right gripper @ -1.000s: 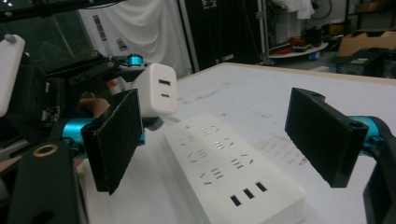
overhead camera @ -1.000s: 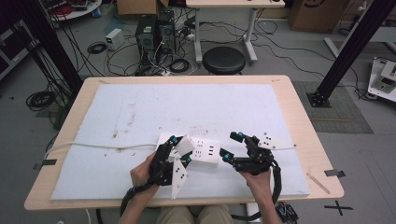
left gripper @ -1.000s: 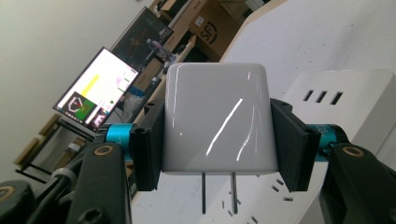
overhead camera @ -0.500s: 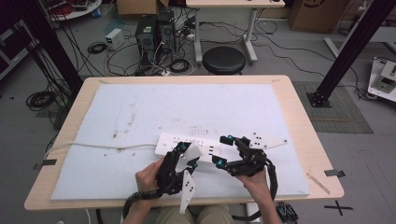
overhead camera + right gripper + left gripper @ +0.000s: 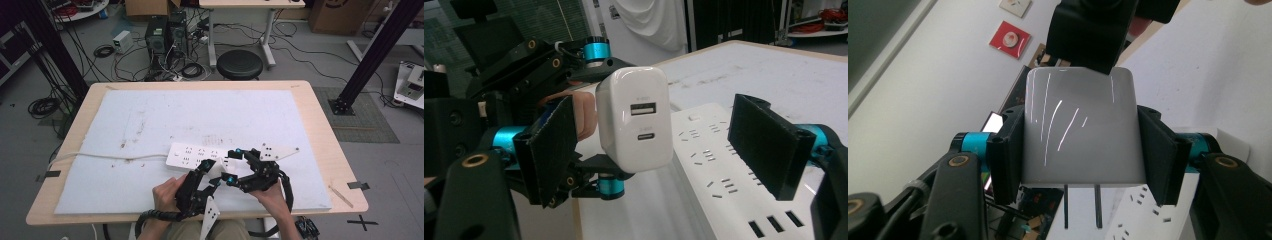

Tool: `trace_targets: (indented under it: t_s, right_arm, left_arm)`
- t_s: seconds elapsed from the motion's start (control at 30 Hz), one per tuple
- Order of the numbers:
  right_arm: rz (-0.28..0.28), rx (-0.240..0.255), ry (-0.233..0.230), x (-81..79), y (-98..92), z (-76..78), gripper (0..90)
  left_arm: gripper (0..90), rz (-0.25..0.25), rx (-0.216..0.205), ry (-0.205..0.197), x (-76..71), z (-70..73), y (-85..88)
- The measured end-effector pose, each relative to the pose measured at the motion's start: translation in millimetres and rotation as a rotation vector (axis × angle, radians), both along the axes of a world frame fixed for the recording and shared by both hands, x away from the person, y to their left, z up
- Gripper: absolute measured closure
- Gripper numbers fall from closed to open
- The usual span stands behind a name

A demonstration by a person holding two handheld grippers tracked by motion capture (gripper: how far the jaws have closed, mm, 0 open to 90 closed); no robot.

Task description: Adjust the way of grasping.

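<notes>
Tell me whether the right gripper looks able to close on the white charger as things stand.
Probably yes. The right gripper stands open with the white charger between its pads; the left gripper holds the charger's other two sides.

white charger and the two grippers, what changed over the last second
The left gripper, shut on the white charger, has shifted right, so the charger now sits between the open fingers of the right gripper, which barely moved. The power strip and its cord stayed put on the white mat.
</notes>
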State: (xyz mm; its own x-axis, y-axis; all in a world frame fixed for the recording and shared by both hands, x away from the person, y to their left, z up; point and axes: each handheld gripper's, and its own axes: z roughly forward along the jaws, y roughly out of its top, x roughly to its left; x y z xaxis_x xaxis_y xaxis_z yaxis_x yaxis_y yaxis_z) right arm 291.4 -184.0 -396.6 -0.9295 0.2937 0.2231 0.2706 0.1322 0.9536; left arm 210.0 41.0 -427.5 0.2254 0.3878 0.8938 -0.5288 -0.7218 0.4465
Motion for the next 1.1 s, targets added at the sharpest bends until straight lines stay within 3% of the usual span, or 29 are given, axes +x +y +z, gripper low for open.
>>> trace_targets:
  t_s: [0.07, 0.1, 0.4, 0.53, 0.77, 1.1]
  right_arm:
    - [0.008, 0.004, -0.002, 0.4, 0.3, -0.2, 21.0]
    - [0.023, 0.008, 0.002, 0.1, -0.1, 0.0, 28.7]
    - [0.082, -0.005, 0.023, 0.1, 1.1, -0.9, 29.4]
    - [0.105, -0.012, 0.016, 0.1, 2.7, -2.0, 34.4]
    - [0.125, -0.030, 0.027, 0.3, 6.1, -3.9, 37.2]
    - [0.138, -0.028, 0.008, -0.7, 5.5, -3.3, 49.5]
  left_arm:
    - [42.4, -0.005, 0.001, -0.001, -0.8, -0.8, -1.9]
    - [42.4, -0.008, 0.003, -0.003, -1.2, -1.0, -2.7]
    - [42.4, -0.036, -0.011, -0.003, -3.5, -2.7, -7.8]
    - [42.4, -0.041, -0.006, -0.008, -4.9, -3.5, -8.6]
    - [42.4, -0.049, 0.000, -0.007, -5.6, -4.7, -9.1]
    - [42.4, -0.052, -0.001, -0.015, -6.9, -4.2, -7.9]
